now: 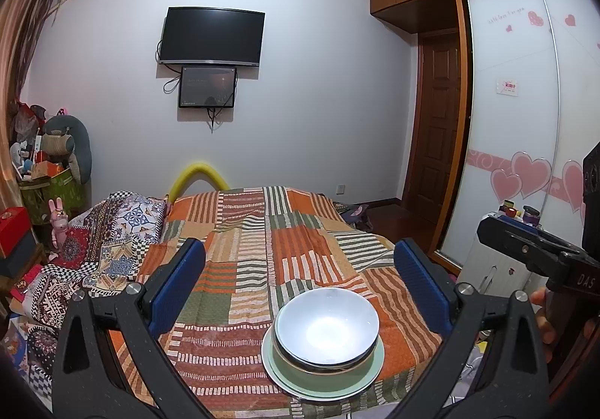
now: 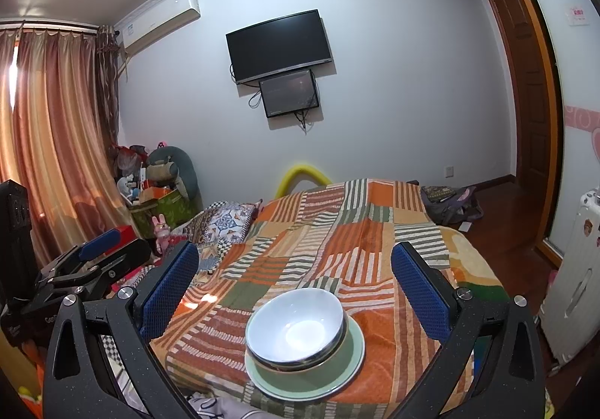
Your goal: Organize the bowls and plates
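We hold both grippers, left gripper [image 1: 300, 284] and right gripper [image 2: 294, 284], spread empty; the stacked bowls [image 1: 326, 329] on the plate [image 1: 322, 381] look rigid, slippery, breakable: pinch a rim.

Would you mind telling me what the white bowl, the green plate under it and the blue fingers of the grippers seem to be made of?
The white bowl looks like glazed ceramic: a bright glare sits in its base, though melamine is possible. The green plate shows a smooth, pale glossy rim, likely glazed ceramic too. The blue fingers carry a dimpled matte texture, probably rubber or soft plastic padding on black frames.
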Action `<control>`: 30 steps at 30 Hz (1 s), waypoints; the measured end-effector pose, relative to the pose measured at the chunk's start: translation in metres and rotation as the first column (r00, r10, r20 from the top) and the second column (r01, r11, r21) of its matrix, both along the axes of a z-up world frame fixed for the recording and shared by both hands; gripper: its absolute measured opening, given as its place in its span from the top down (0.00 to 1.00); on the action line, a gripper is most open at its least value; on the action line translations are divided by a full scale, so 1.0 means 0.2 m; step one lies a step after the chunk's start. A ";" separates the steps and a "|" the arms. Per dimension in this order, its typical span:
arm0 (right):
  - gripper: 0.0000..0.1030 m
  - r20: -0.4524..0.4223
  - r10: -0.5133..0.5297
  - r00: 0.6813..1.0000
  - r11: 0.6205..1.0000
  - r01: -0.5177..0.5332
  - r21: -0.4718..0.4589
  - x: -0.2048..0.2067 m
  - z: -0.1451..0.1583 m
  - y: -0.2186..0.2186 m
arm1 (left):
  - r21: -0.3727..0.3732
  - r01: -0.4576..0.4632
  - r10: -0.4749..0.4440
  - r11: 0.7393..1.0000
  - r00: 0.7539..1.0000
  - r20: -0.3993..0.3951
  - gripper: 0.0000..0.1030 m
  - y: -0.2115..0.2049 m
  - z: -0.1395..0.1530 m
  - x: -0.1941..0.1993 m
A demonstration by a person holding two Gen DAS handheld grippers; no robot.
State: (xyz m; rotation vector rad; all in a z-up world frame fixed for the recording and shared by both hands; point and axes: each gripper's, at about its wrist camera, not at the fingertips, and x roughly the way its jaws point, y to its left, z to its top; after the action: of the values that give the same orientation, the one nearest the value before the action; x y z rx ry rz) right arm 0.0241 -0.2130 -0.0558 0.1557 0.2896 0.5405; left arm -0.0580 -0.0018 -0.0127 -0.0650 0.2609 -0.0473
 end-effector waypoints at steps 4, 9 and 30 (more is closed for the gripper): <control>0.01 -0.001 0.001 1.000 1.000 -0.001 -0.002 0.00 0.00 0.00 | -0.002 0.000 0.000 1.000 1.000 -0.002 0.01 0.00 0.00 0.00; 0.01 -0.002 0.004 1.000 1.000 -0.004 -0.004 0.00 0.00 0.01 | -0.008 0.012 -0.012 1.000 1.000 -0.003 0.01 0.01 0.00 0.00; 0.01 -0.003 0.004 1.000 1.000 -0.004 -0.004 0.00 0.00 0.02 | -0.030 0.021 -0.021 0.999 1.000 -0.016 0.01 0.03 0.00 0.01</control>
State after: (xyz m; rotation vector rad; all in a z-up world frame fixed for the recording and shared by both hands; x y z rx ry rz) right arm 0.0240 -0.2099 -0.0557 0.1521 0.2943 0.5434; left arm -0.0552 0.0040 -0.0131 -0.0924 0.2776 -0.0716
